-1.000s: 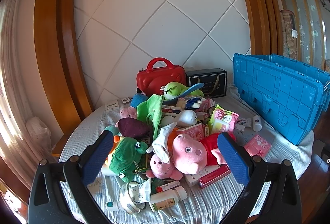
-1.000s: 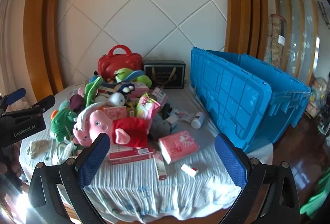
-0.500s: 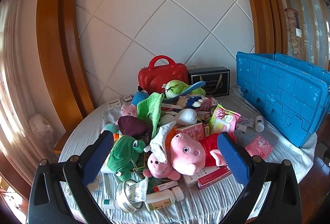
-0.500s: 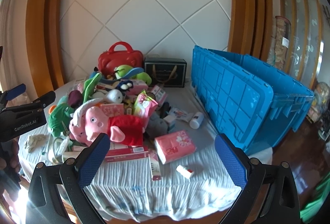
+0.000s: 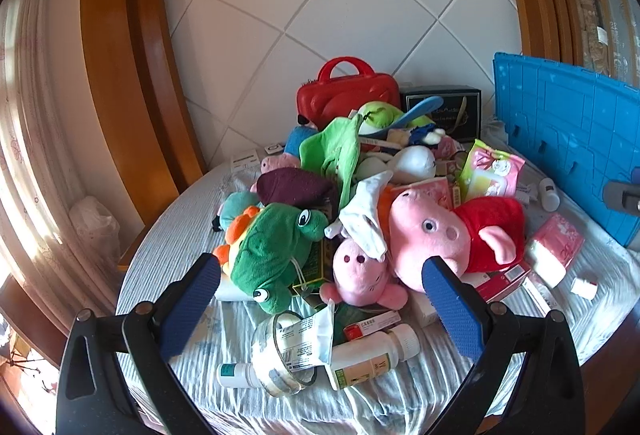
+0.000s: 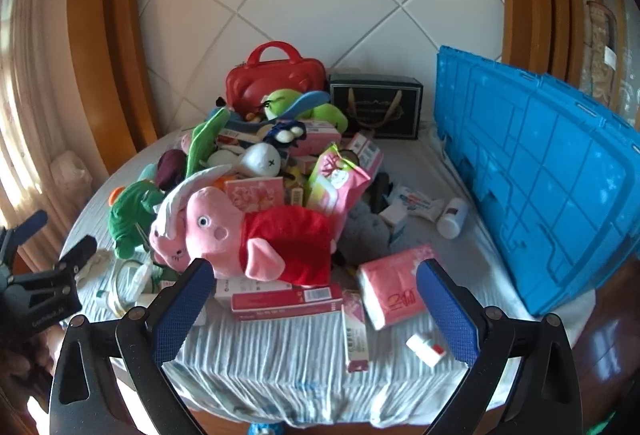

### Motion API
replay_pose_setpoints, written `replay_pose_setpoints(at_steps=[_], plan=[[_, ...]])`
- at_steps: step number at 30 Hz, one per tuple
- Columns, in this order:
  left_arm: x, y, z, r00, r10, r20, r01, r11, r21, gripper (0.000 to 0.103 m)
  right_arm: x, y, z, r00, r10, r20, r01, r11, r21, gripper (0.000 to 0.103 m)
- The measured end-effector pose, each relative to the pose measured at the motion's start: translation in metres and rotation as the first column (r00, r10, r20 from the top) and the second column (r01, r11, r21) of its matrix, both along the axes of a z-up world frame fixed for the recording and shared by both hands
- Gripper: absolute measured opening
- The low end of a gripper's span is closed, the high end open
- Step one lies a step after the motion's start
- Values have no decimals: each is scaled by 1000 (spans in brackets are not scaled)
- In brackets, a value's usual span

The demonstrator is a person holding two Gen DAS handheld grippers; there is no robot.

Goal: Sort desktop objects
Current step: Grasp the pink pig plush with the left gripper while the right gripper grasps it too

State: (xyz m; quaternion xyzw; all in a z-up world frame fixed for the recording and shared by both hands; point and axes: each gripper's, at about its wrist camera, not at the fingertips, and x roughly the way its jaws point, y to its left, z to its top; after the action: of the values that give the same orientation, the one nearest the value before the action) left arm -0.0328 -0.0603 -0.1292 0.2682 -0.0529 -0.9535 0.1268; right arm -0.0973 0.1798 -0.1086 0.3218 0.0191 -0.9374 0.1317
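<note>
Plush toys, boxes and bottles lie heaped in the middle of a round counter (image 6: 280, 363) covered with a pale striped cloth. On the near side of the heap a pink pig plush in a red dress (image 5: 448, 231) (image 6: 256, 235) lies on its side, with a smaller pink plush (image 5: 360, 277) just left of it and a green frog plush (image 5: 276, 255) further left. Red flat boxes (image 6: 286, 301) sit under the pig at the near edge. A white pill bottle (image 5: 370, 357) lies on its side near the left gripper, touching a roll of clear tape (image 5: 280, 355). To the right of the heap a pink tissue pack (image 6: 394, 285) rests on the cloth, with a small white and red cap-like piece (image 6: 426, 349) nearer the edge and a white bottle (image 6: 452, 217) further back. At the far side stand a red hard case with a handle (image 6: 274, 81) and a black gift box (image 6: 376, 105), both against the quilted white wall. A large blue plastic crate (image 6: 540, 171) stands on the right edge of the counter.

The left gripper (image 5: 320, 295) hovers above the near edge of the heap, its blue-padded fingers spread wide and holding nothing. The right gripper (image 6: 312, 299) hangs over the near right part of the counter, equally wide apart and empty.
</note>
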Motion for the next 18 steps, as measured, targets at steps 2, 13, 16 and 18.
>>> replay_pose_setpoints(at_steps=[2, 13, 16, 18], plan=[[-15, -6, -11, 999, -26, 29, 26, 1000, 14, 102, -21, -7, -4, 1000, -13, 12, 13, 1000, 0, 103], [-71, 4, -42, 962, -265, 74, 261, 964, 53, 102, -82, -36, -45, 987, 53, 154, -58, 998, 29, 102], [-74, 22, -54, 937, -334, 102, 327, 941, 86, 102, -82, -41, -60, 971, 122, 207, -127, 992, 12, 88], [-76, 37, -63, 923, -369, 114, 360, 929, 90, 102, -85, -45, -69, 957, 168, 238, -175, 985, 5, 81]])
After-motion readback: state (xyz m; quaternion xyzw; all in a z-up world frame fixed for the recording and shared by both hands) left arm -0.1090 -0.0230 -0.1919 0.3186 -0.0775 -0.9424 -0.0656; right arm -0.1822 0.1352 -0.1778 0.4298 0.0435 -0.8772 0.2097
